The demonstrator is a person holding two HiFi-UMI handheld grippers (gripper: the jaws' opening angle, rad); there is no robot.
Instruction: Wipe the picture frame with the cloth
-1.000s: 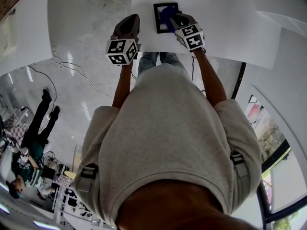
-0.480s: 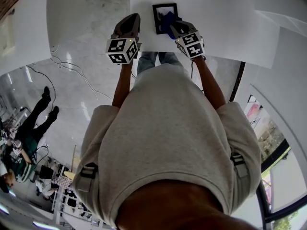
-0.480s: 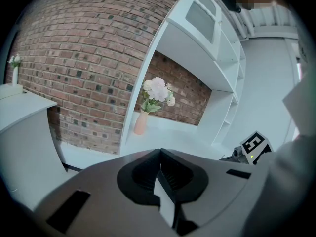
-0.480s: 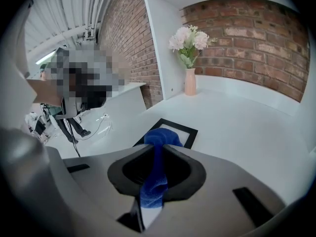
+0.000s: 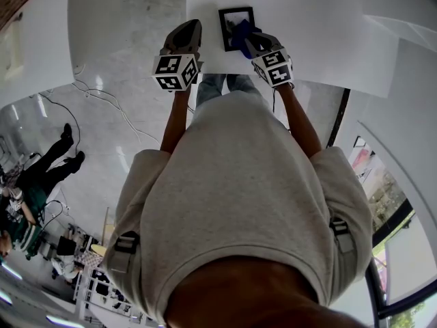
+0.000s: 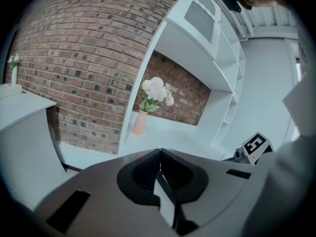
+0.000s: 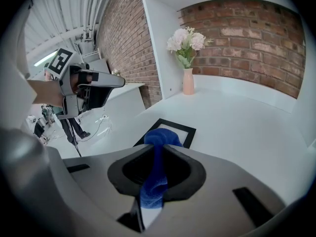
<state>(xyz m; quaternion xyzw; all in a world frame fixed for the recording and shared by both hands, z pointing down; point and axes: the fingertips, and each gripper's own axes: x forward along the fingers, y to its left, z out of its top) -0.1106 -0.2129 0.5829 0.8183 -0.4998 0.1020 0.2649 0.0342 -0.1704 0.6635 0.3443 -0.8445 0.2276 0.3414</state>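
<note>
A black picture frame [image 5: 231, 20] lies flat on the white table [image 5: 321, 26], and the right gripper view shows the same frame [image 7: 183, 128]. My right gripper [image 5: 247, 34] is shut on a blue cloth [image 7: 157, 171]; the cloth [image 5: 240, 31] rests bunched on the frame's right part. My left gripper [image 5: 188, 31] hovers to the left of the frame near the table's near edge, jaws shut with nothing between them [image 6: 159, 172].
A vase of pale flowers [image 7: 186, 58] stands at the back of the white shelf unit against a brick wall [image 6: 74, 58]. A person [image 5: 34, 190] stands on the floor to the left. Cables [image 5: 102, 98] lie on the floor beneath the table edge.
The right gripper and the blue cloth shifted slightly across the frame. The left gripper stayed put. The person in the background moved.
</note>
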